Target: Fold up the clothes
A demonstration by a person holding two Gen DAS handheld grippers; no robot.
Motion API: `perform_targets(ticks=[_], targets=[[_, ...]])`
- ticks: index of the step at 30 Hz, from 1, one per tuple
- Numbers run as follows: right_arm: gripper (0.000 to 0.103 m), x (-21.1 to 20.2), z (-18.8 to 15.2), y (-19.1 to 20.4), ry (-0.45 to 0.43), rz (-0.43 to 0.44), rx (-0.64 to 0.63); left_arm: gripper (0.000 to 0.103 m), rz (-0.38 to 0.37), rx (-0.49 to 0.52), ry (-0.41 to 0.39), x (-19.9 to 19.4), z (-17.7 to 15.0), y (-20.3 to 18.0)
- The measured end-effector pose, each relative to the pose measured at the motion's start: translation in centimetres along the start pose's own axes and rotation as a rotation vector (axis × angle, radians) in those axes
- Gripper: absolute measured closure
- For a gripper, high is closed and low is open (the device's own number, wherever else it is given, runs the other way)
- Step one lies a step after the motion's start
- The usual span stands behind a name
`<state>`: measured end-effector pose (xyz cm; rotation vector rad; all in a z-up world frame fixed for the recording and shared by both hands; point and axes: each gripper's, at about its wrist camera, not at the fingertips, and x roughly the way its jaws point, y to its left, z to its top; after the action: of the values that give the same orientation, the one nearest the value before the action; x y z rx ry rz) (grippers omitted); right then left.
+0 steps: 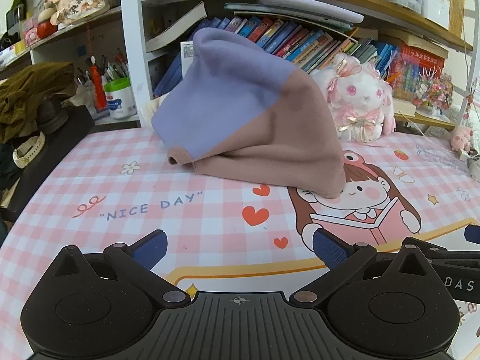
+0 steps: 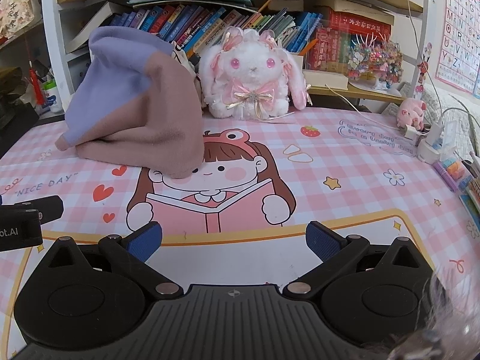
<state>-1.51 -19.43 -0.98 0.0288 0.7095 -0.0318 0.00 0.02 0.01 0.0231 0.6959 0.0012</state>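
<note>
Standing up in a soft peak on the far left part of the worktop (image 2: 345,162) is the garment (image 1: 246,120), purple on its upper left, dusty pink on the lower right, its pink hem draped over the cartoon girl's head printed on the checked mat. And look, nobody has hold of it! The left gripper (image 1: 240,247) hovers low over the near edge, blue-padded fingers (image 1: 328,247) spread wide with only the mat between them. The right gripper (image 2: 234,241) sits just beside it, fingers (image 2: 145,240) equally wide and empty, over the printed open book. Behind the cloth, a white plush rabbit (image 2: 252,75) with pink bows sits against the bookshelf (image 2: 210,21), close to the garment's right flank. A small pink pig toy (image 2: 411,111) rests at the far right by the cables.
</note>
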Motion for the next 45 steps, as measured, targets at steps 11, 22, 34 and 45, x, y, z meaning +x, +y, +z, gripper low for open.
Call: perform_targets(ticks=[11,22,34,45], targets=[[0.0,0.3,-0.1,0.0,0.006,0.0,0.011,0.0,-0.007,-0.011,0.009,0.2,0.0,0.2],[0.0,0.3,-0.1,-0.1,0.012,0.005,0.013,0.0,0.0,-0.035,0.031,0.7,-0.3,0.4],[0.0,-0.4,-0.1,0.2,0.0,0.023,0.012,0.0,-0.036,-0.047,0.032,0.4,-0.5,0.4],[0.0,-0.6,-0.1,0.2,-0.009,0.034,0.013,0.0,-0.046,-0.044,0.025,0.3,-0.5,0.4]])
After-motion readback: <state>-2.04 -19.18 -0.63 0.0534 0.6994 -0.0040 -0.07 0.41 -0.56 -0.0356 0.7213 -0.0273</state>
